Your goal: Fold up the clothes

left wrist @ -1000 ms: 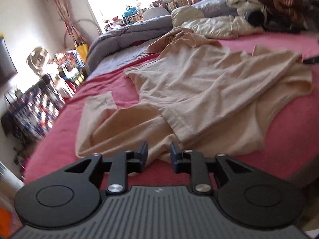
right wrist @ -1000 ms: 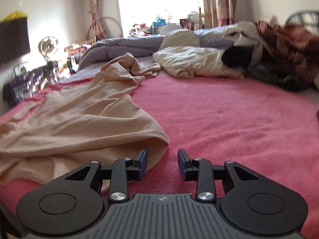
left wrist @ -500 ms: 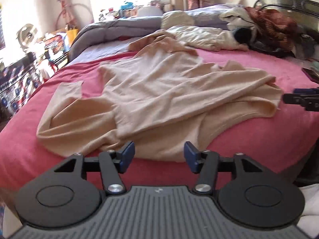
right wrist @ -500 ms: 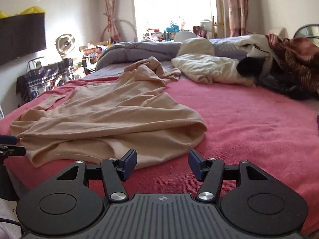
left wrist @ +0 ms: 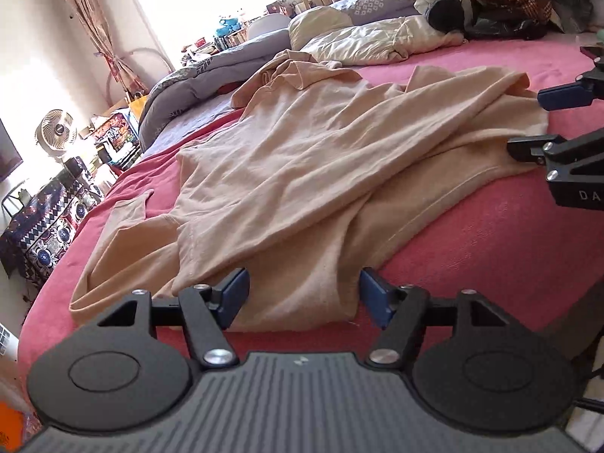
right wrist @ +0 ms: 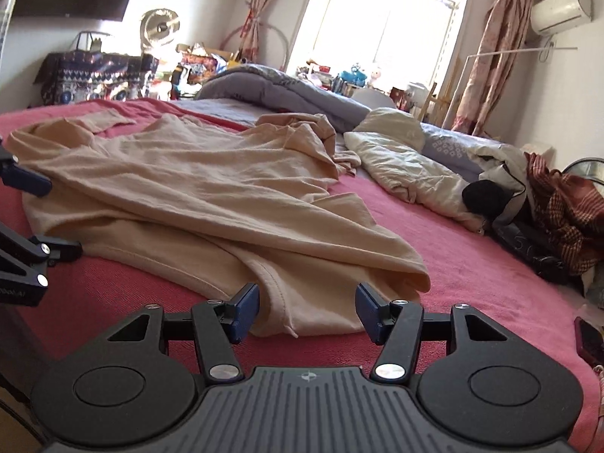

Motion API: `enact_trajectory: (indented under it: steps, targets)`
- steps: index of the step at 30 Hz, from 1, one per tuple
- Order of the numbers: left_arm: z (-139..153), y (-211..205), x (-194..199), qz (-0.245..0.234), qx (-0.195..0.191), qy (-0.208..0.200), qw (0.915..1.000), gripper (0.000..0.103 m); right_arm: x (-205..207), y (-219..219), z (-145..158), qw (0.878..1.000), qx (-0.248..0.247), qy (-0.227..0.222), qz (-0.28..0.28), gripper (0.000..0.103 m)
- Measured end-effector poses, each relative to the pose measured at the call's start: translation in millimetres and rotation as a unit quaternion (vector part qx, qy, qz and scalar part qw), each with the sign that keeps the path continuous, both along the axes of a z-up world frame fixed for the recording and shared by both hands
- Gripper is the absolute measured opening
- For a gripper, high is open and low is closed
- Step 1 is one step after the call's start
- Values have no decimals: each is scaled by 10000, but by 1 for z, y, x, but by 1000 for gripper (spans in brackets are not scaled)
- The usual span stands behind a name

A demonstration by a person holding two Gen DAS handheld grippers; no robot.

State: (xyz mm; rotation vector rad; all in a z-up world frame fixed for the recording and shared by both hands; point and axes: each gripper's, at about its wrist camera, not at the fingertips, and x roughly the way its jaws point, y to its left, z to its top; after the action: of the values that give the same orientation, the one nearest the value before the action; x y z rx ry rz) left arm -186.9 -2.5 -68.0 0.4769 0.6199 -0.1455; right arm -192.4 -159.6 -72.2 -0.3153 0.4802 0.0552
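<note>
A crumpled beige garment (left wrist: 321, 173) lies spread across the pink bed (left wrist: 490, 249). My left gripper (left wrist: 304, 298) is open, its blue-padded fingers straddling the garment's near hem corner without closing on it. In the right wrist view the same garment (right wrist: 211, 196) stretches away to the left, and my right gripper (right wrist: 307, 313) is open around its other near hem corner. The right gripper (left wrist: 543, 124) shows at the right edge of the left wrist view. The left gripper (right wrist: 26, 215) shows at the left edge of the right wrist view.
A cream pillow (right wrist: 407, 166), a grey duvet (right wrist: 279, 90) and a heap of dark and checked clothes (right wrist: 558, 211) sit at the head of the bed. A fan (left wrist: 56, 132) and cluttered shelves line the left wall. A dark phone (right wrist: 589, 343) lies near the bed's right edge.
Both grippers have opened wider and moved in low to the garment's near hem, one at each corner. The garment itself has not moved.
</note>
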Motion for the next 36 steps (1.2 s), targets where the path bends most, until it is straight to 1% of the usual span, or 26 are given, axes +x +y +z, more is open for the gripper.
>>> enact_trajectory:
  steps: [1,2,3,4,7,9,10,12,15,17,22,25,26,28,29,30,32,34,35,36]
  targets:
    - [0,-1,-1,-101,2,-36,9999,56,3,1,-3,10000,-27,85,-12,37]
    - [0,-2,-2,-221,13,-38,9997,48,5,0,-3,9998,47,207,4,11]
    - [3,0,-4,-304,1,14,9995,26,7,-1,-3,9994,116,313,18,8]
    - [6,1,-5,-386,-11,67,9992,9,6,-2,1,9994,149,301,30,7]
    - [13,6,-8,-633,-47,224,9977,6,-1,-4,13,9997,34,145,199,6]
    - [19,9,-11,-791,-80,333,9963,6,-4,-8,20,9994,52,162,302,6]
    - [22,13,-10,-808,-182,429,9956,6,-5,-9,23,9992,73,202,349,6]
    - [26,21,-7,-852,-440,747,9926,6,-7,-11,27,9986,90,301,431,6]
    - [23,31,-6,-910,-601,1169,9871,5,-12,-10,22,9968,37,534,591,6]
    - [21,37,-6,-945,-704,1440,9825,5,-15,-11,18,9951,95,735,651,6]
    - [14,45,-5,-879,-779,1700,9784,6,-17,-11,9,9921,169,1006,728,7]
    - [4,50,-8,-882,-816,2054,9713,6,-15,-14,11,9890,353,1142,868,9]
    - [1,53,-10,-894,-855,2142,9689,6,-15,-19,14,9882,470,1123,930,10]
    - [8,60,-12,-863,-964,2007,9711,12,-14,-31,22,9866,792,1037,981,12]
    - [12,64,-13,-847,-1019,1939,9720,12,-14,-38,27,9856,982,973,969,13]
    - [16,68,-13,-828,-1081,1865,9730,12,-12,-46,32,9856,1127,886,895,20]
    - [35,76,-4,-761,-1343,1571,9754,12,-8,-60,41,9858,1330,720,736,29]
    - [57,83,7,-802,-1634,1209,9758,13,-2,-72,48,9869,1422,534,546,30]
    - [66,84,13,-856,-1741,1000,9759,17,4,-78,51,9873,1463,452,424,32]
    - [75,85,19,-903,-1838,789,9756,38,9,-81,54,9874,1501,353,355,36]
